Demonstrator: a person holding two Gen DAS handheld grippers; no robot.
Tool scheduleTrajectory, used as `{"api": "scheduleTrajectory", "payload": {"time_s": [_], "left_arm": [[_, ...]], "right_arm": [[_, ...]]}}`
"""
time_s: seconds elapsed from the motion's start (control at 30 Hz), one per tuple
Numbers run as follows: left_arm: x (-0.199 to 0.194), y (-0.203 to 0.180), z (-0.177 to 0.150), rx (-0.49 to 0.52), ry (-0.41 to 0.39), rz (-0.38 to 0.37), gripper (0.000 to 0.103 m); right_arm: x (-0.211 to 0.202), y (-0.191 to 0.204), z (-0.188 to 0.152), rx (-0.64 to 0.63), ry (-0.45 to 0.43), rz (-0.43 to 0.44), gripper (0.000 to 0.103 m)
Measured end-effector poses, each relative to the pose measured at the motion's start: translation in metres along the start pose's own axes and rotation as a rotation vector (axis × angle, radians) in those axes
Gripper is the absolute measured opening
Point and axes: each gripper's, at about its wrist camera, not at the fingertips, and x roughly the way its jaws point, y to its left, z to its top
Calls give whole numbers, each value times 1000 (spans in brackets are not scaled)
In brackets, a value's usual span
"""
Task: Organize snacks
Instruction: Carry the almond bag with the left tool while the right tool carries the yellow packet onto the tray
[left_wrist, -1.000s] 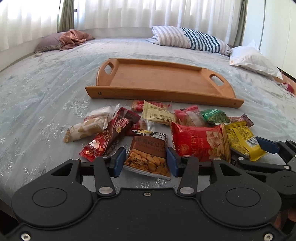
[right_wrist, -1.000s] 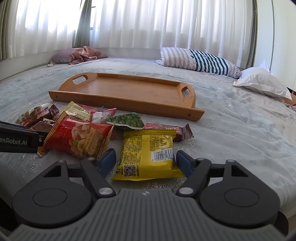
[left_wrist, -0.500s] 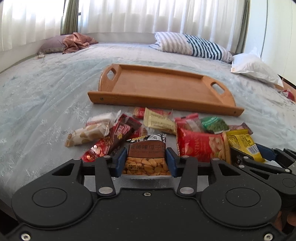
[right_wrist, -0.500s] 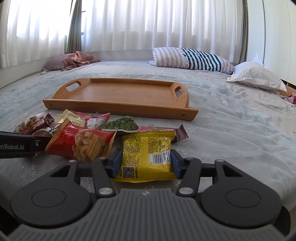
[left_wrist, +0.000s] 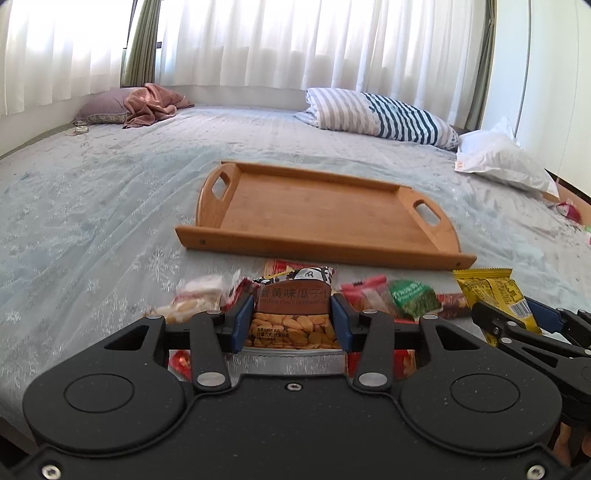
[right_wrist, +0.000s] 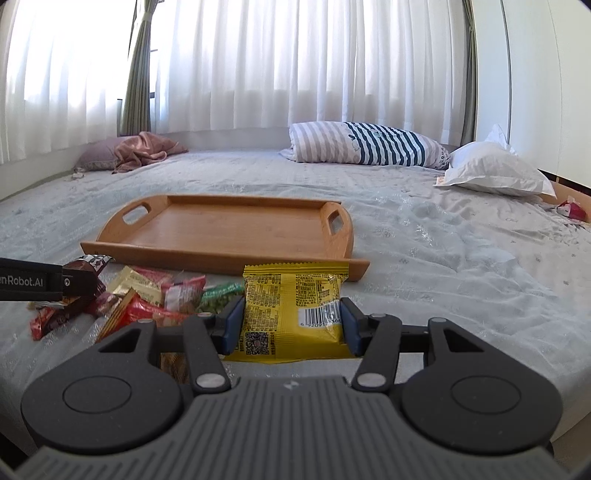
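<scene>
The left gripper was clamped on a brown seed packet, its blue pads pressed against the packet's two sides, and the packet stood raised above the pile of snacks on the near side of the tray. The right gripper was clenched on a yellow packet, pads against both its side edges, with the packet held clear of the bed just short of the tray's near rail.

The wooden tray lay flat on the bed with a handle cut-out at each end and its floor bare. The remaining snacks sat in a loose heap in front of the tray's near rail: a green packet, a red packet, a pale gold packet and a white packet at the heap's left end, several overlapping one another. In the right wrist view the left gripper's black side entered from the left edge, level with the heap and nearer the camera than the tray.

Beyond the tray, toward the curtains, a striped pillow lay at the far edge of the bed. A white pillow sat to the tray's far right, and a pink cloth lay crumpled to its far left.
</scene>
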Motion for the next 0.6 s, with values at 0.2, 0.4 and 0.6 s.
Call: {"api": "scheduleTrajectory", "payload": {"time_s": [0.2,0.4,0.6], "left_arm": [[7,-1,11,8,-3,-21,43],[17,-1,26,-11,6,-62,43],[22,-7,43,-2,-15,-76,43]], "right_arm": [[3,-4,7,35,8,20,57],[10,-12,20,86,12,42,57],[18,-17,35,103,-8,57,57]]}}
